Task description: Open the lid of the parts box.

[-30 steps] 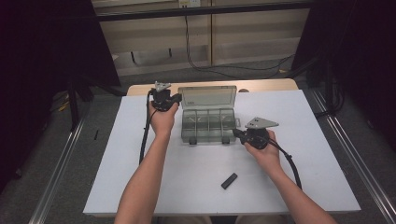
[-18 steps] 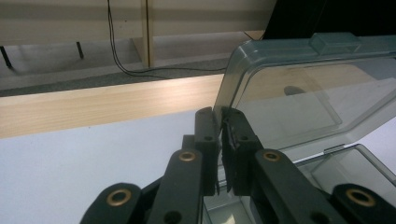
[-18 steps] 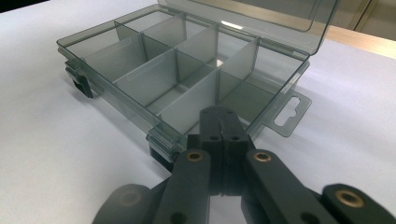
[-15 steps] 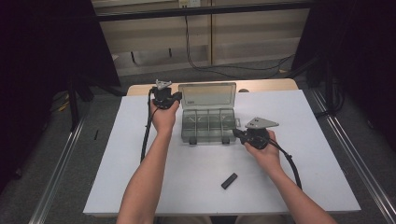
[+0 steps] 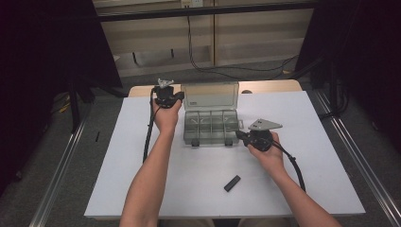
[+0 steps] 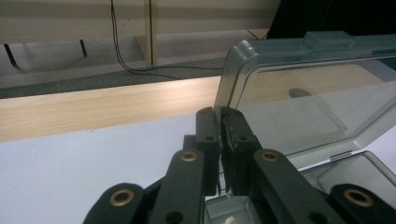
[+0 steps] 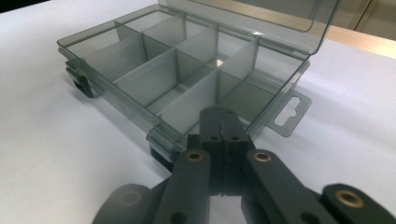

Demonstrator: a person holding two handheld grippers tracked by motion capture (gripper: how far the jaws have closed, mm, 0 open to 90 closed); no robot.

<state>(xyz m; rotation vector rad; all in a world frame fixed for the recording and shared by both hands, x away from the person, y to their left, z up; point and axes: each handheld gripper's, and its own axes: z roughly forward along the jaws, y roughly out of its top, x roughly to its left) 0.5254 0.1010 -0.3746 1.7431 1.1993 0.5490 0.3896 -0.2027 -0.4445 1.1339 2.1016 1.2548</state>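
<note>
A smoky clear compartment box lies open on the white table, its lid standing up at the back. My left gripper is at the lid's left edge; in the left gripper view the gripper is shut on that edge of the lid. My right gripper is at the box's front right corner. In the right gripper view the gripper is shut with nothing between its jaws, tips against the front rim of the box beside a latch. The compartments look bare.
A small black block lies on the white tabletop in front of the right hand. A hang tab sticks out from the box's right end. A wooden strip runs along the far edge. Cables trail from both grippers.
</note>
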